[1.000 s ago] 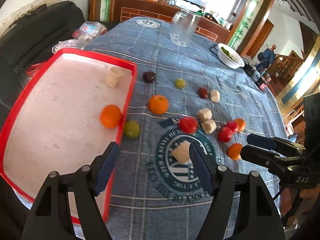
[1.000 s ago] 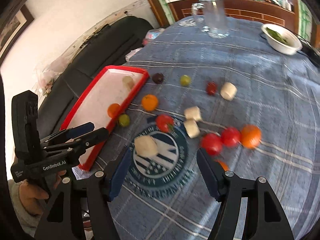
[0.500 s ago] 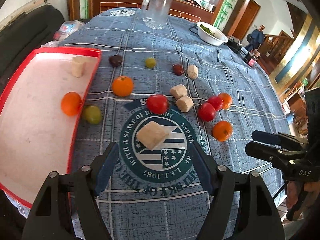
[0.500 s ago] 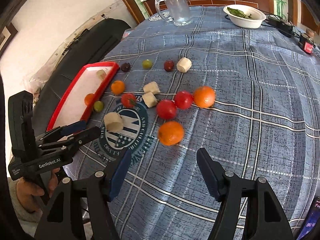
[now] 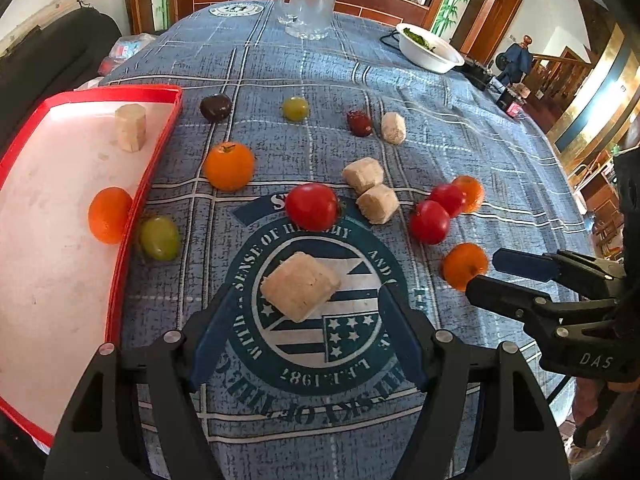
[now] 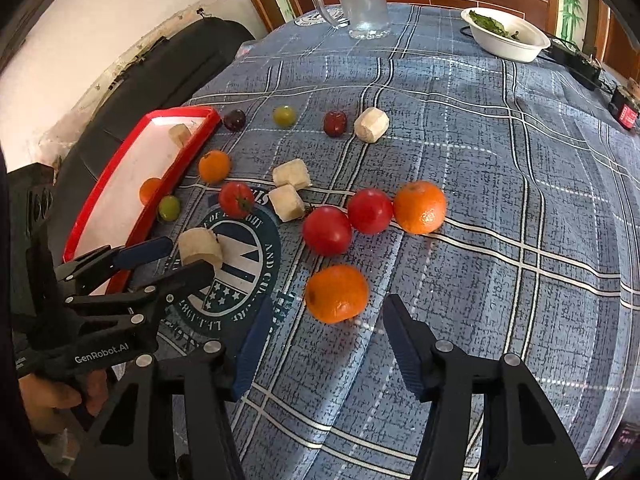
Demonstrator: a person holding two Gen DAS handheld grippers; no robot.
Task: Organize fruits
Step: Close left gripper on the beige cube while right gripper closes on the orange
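the left tongs (image 5: 304, 332) hang spread over the round emblem on the blue plaid cloth of the table (image 5: 460, 128), with a pale cut chunk (image 5: 300, 286) lying between the two blue pads, which do not press on it. the right tongs (image 6: 326, 346) are also unclenched, their jaws having just been closing, and an orange (image 6: 337, 293) sits on the cloth just ahead of the gap between them, untouched as far as the right wrist view shows. beside that orange lie two red tomatoes (image 6: 327, 230) touching each other, and another orange (image 6: 419, 207) rests against the farther tomato. nearer the middle are two more pale chunks (image 5: 370, 186) side by side, a third tomato (image 5: 312, 206) and a third orange (image 5: 229, 166). the red tray (image 5: 160, 90) stands at the left edge of the cloth (it holds one orange fruit (image 5: 109, 215) and one pale chunk (image 5: 130, 126)), and a green grape (image 5: 159, 238) lies just outside its rim. farther back sit a dark plum-like fruit (image 5: 216, 107), a second green grape (image 5: 295, 108), a dark red fruit (image 5: 359, 123) and another pale chunk (image 5: 393, 128), then a glass mug (image 5: 308, 0) and a white bowl (image 5: 430, 54) of greens.
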